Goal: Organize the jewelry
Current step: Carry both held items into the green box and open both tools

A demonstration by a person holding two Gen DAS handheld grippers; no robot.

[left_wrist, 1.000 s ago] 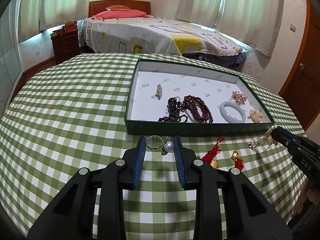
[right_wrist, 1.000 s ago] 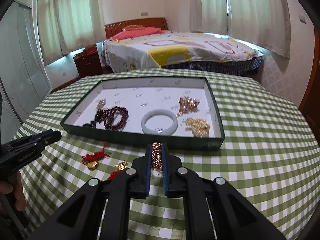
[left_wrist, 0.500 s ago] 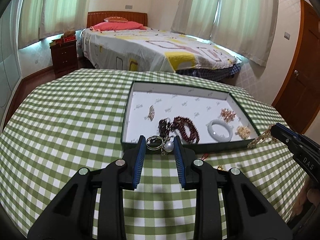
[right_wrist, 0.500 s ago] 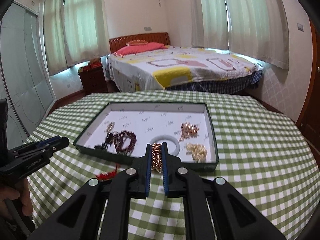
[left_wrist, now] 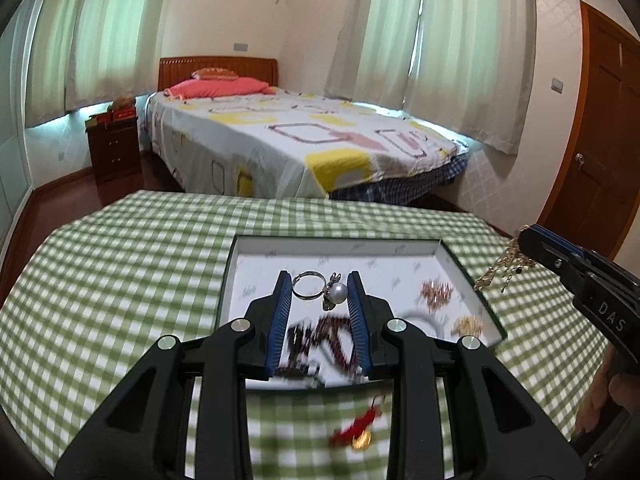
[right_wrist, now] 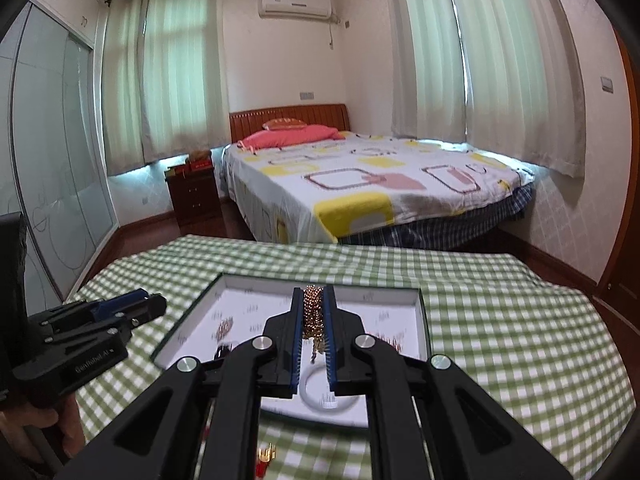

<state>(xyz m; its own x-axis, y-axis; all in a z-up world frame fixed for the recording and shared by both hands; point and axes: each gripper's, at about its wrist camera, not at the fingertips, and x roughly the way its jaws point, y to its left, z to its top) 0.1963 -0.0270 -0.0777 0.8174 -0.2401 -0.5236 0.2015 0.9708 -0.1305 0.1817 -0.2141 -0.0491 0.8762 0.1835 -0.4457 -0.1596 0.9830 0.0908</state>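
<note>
L gripper (left_wrist: 319, 294) narrowly open, pinching pearl ring (left_wrist: 320, 291); R gripper (right_wrist: 313, 312) nearly closed on gold chain (right_wrist: 313, 314), both above tray (left_wrist: 256, 250) w/ beads, bangle.

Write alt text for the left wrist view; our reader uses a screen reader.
The left tongs grip a silver ring with a pearl charm above an open jewelry tray on a green checked tablecloth. The right tongs hold a gold chain.

Two grippers (left_wrist: 319, 280) (right_wrist: 313, 296), one tray (left_wrist: 452, 258), one bed (left_wrist: 304, 140), one nightstand (left_wrist: 114, 148).
</note>
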